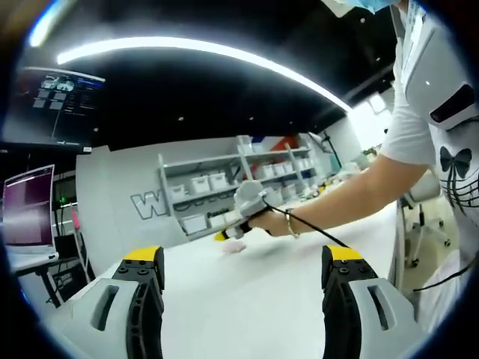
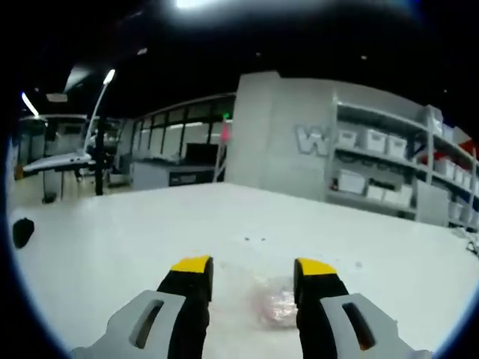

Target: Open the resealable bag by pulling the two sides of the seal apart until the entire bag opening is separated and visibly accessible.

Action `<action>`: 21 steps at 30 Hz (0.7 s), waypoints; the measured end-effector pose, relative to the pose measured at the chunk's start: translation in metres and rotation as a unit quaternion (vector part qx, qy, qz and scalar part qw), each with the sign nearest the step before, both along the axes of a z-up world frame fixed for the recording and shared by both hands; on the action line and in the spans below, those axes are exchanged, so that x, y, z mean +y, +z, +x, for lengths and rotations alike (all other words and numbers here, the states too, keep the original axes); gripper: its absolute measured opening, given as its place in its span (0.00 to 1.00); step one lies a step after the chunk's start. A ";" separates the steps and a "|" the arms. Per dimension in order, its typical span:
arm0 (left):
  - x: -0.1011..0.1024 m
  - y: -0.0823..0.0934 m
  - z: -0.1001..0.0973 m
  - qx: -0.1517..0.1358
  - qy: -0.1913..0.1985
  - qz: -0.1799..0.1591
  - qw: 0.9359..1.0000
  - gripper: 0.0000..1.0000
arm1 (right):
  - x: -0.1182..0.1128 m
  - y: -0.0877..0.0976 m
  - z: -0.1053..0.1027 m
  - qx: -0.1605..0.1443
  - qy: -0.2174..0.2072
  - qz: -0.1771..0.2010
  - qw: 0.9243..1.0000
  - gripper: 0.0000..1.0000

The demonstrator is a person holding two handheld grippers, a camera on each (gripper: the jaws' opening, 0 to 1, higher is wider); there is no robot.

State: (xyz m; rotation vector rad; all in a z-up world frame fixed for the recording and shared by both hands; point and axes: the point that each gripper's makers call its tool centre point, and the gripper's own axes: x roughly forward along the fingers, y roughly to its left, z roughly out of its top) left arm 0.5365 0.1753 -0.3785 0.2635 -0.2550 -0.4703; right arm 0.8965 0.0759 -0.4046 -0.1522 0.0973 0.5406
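Left gripper view: the left hand-held gripper (image 1: 244, 273) hangs with jaws wide apart above the white surface (image 1: 262, 299), and beyond it the right hand-held gripper (image 1: 228, 233) sits by the resealable bag (image 1: 235, 247).

Right gripper view: jaws spread, bag between the tips, lying on the surface.

White table (image 2: 112, 239); shelving with bins (image 2: 389, 176); monitor (image 1: 30, 206) at left.

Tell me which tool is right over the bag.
The right tool: the small clear bag lies on the white table between its open jaws. The left tool is open over bare table.
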 end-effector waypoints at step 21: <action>0.006 0.000 0.001 -0.006 0.014 0.000 1.000 0.92 | -0.003 0.010 -0.040 -0.025 0.012 0.063 0.998 1.00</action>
